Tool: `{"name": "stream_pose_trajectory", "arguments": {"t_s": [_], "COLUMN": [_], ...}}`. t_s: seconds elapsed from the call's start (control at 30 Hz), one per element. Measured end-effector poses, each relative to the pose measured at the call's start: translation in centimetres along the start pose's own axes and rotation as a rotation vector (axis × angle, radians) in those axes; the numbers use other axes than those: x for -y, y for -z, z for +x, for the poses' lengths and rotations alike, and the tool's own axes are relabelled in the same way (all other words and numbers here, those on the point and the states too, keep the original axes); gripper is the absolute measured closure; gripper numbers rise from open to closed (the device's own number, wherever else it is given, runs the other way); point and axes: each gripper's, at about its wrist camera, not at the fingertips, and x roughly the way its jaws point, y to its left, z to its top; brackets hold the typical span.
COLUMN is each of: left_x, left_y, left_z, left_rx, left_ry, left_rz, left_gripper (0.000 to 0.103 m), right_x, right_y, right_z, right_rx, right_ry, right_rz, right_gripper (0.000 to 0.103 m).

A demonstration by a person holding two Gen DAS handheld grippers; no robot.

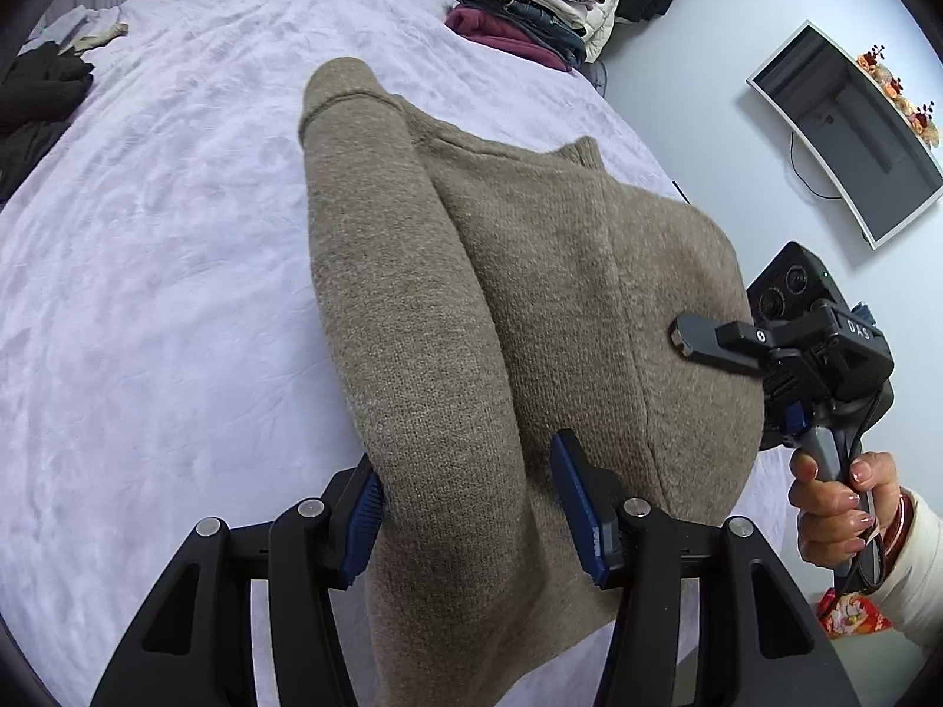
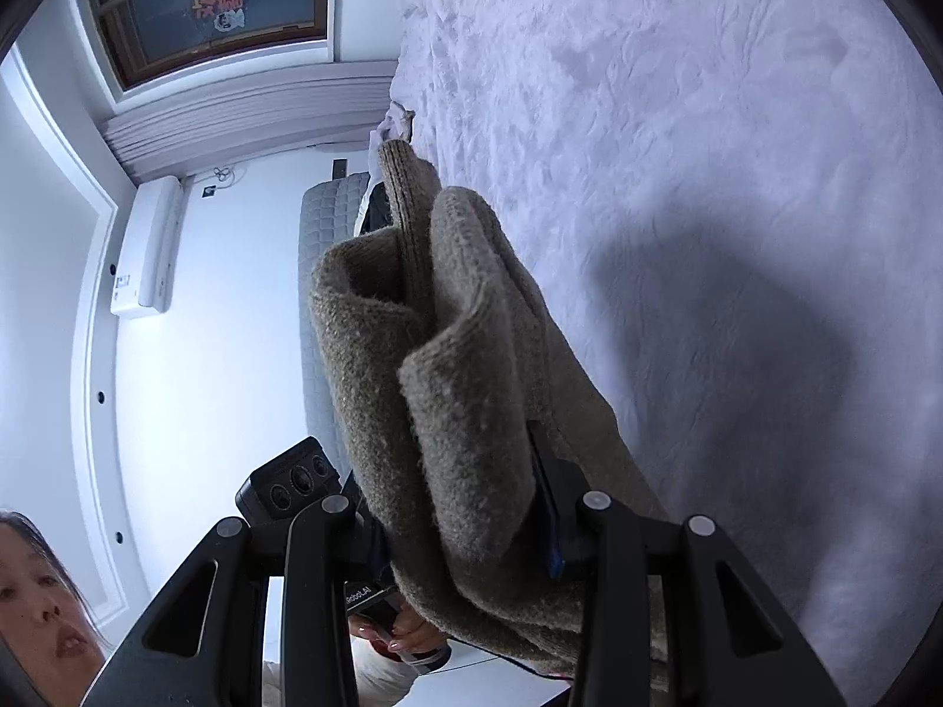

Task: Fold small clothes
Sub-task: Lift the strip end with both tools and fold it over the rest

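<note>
Both grippers clamp the sweater (image 1: 530, 306), which hangs lifted off the bed (image 1: 147, 271), not lying flat. My left gripper (image 1: 471, 506) has its blue pads pressed on a thick fold at the near edge, sleeve side; the sleeve (image 1: 377, 235) runs straight away from it toward the far side of the bed, cuff farthest out. My right gripper (image 1: 683, 342) bites the same hem edge farther right, a finger showing over the knit, my right hand (image 1: 837, 506) on its handle. In the right wrist view the right gripper (image 2: 471, 506) is closed on bunched layers of sweater (image 2: 448, 365), with the bed (image 2: 737, 177) beyond it on the right. Long axis of the garment goes from my grippers outward, the two grips side by side across its width. Left hand is nearer the sleeve, right nearer the body panel. Likely next: carry the held edge forward toward the collar end to fold it. Risk: the thick sleeve slips or bunches. A clothes pile (image 1: 530, 6) sits at the bed's far corner.
</note>
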Motion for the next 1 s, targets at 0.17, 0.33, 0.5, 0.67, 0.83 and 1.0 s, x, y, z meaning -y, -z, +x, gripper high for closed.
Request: {"name": "stream_pose_trajectory", "arguments": {"t_s": [0.17,0.33,0.5,0.67,0.83,1.0], "left_x": [-1.6,-3.2,-6.5,-9.8,-11.8,-12.3], "left_y": [3.0,7.7,11.2,11.0,10.0,9.9], "left_z": [-2.7,-1.9,0.8,-0.7,-0.4,3.6], "left_rx": [-0.038,-0.107,-0.147,-0.112,-0.113,-0.17], "left_ry": [-0.034,-0.132,-0.284,-0.301,-0.23,-0.089], "left_rz": [0.0,0.006,0.021,-0.073,-0.145,-0.205], "left_gripper": [0.048,0.048,0.048,0.046,0.034,0.017], "right_x": [0.0,1.4,4.0,2.8,3.1,7.1], "right_y": [3.8,5.4,4.0,2.7,3.4,4.6], "right_z": [2.8,7.1,9.7,7.6,6.5,9.0], "right_rx": [-0.049,-0.111,-0.108,-0.039,-0.067,-0.208], "right_ry": [-0.027,0.052,0.244,0.586,0.537,0.461], "right_rz": [0.029,-0.011,-0.041,-0.174,-0.173,-0.121], "right_gripper": [0.062,0.062,0.062,0.057,0.036,0.036]}}
